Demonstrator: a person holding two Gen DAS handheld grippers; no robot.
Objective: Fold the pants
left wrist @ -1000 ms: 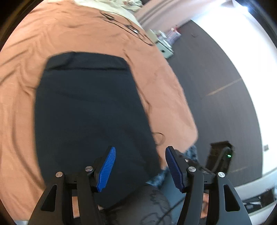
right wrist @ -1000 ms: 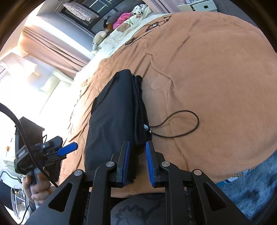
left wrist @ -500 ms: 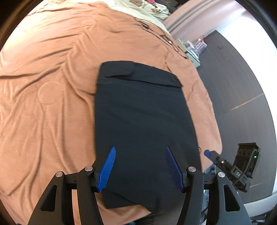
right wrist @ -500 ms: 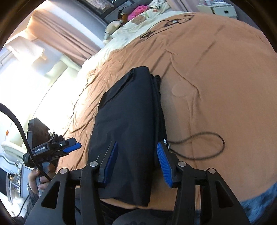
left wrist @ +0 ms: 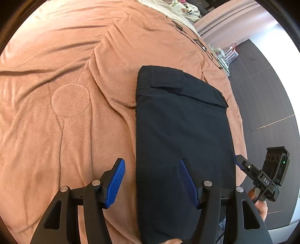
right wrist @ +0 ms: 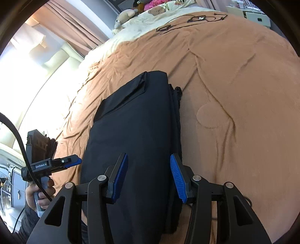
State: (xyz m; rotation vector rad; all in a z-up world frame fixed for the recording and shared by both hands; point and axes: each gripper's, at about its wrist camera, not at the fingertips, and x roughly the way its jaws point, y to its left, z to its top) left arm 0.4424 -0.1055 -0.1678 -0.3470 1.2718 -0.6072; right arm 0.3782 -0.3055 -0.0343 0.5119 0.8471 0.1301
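A: Where are the pants now?

B: The dark navy soft-cloth pants (left wrist: 183, 135) lie as a long folded strip on the rust-orange plush blanket (left wrist: 65, 112) over the bed, near its edge, with the near end hanging a little off the side.

A: And the tools?

B: The left gripper (left wrist: 151, 184) hangs above the strip's left edge with its blue ribbed pads well apart and nothing between them. The right gripper (right wrist: 149, 178) is over the near end, also let go; its jaws are closing slightly, but the cloth lies below them, not pinched.

A: How will the fabric behave?

B: My guess — light, limp, a bit slick. It looks to be several layers thick, so a pinch on the top sheet alone would peel the stack apart. I'd bite through all the layers at the two near corners, one gripper on each, and carry that end over toward the far flap.

A: Do the views differ?

B: Yes. The right wrist view shows the stacked layer edges along the strip's right side and, beyond them, black cables (right wrist: 189, 19) and stuffed toys (right wrist: 125, 16) at the far end of the bed. The left wrist view hides those edges — it gives the flat top face, the far flap and the dark floor (left wrist: 262, 90) beside the bed.
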